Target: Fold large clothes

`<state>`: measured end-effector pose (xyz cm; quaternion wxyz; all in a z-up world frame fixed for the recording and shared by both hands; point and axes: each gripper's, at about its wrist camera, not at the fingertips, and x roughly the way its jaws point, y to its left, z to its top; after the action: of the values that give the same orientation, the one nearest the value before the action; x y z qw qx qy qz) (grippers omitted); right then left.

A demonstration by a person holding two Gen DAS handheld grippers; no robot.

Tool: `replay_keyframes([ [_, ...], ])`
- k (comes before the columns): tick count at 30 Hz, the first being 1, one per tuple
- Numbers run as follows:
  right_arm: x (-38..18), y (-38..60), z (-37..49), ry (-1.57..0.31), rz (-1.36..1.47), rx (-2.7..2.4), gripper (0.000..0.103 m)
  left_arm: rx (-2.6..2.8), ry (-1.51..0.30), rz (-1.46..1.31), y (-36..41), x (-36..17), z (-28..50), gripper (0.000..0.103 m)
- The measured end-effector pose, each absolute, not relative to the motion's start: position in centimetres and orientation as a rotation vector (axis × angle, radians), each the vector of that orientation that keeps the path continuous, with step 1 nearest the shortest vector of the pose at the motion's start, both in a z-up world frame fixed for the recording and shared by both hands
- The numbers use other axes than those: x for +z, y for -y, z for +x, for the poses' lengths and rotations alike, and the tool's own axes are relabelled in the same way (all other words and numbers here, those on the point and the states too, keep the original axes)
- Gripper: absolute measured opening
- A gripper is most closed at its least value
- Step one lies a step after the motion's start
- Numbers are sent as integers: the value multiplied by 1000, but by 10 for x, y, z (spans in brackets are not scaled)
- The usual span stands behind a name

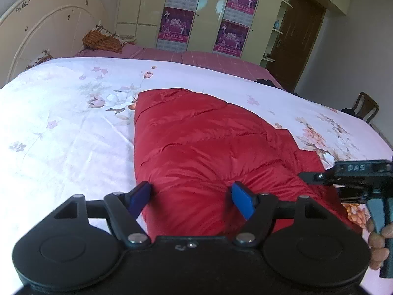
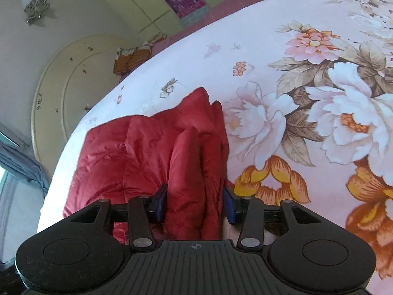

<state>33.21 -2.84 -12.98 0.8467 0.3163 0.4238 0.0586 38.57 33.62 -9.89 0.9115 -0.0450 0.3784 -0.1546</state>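
A red puffy jacket (image 1: 201,147) lies on the flowered bedspread (image 1: 63,127), folded into a long shape. My left gripper (image 1: 191,200) is open, its blue pads on either side of the jacket's near end. My right gripper (image 2: 195,202) is partly closed around a thick bunched fold of the jacket (image 2: 152,154), pads touching both sides. In the left wrist view the right gripper (image 1: 356,174) shows at the right edge, held in a hand.
The bed's cream headboard (image 1: 49,34) stands at the far left with patterned pillows (image 1: 103,40). A wardrobe with posters (image 1: 206,12) and a brown door (image 1: 297,36) are behind the bed. A wooden chair (image 1: 366,108) stands at the right.
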Motion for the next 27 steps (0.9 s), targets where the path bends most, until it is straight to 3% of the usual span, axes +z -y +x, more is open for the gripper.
replay_keyframes([
  [11,-55,-8,273,-744,385,217,44,-364,-750,-87,-347,-73,342,69],
  [25,-119,-51,246,-905,211,222,47,-336,-849,-91,-350,-107,322,71],
  [26,-123,-51,246,-901,210,219,49,-330,-851,-95,-349,-106,322,71],
  [27,-127,-51,247,-904,214,205,61,-321,-856,-96,-348,-105,323,72],
])
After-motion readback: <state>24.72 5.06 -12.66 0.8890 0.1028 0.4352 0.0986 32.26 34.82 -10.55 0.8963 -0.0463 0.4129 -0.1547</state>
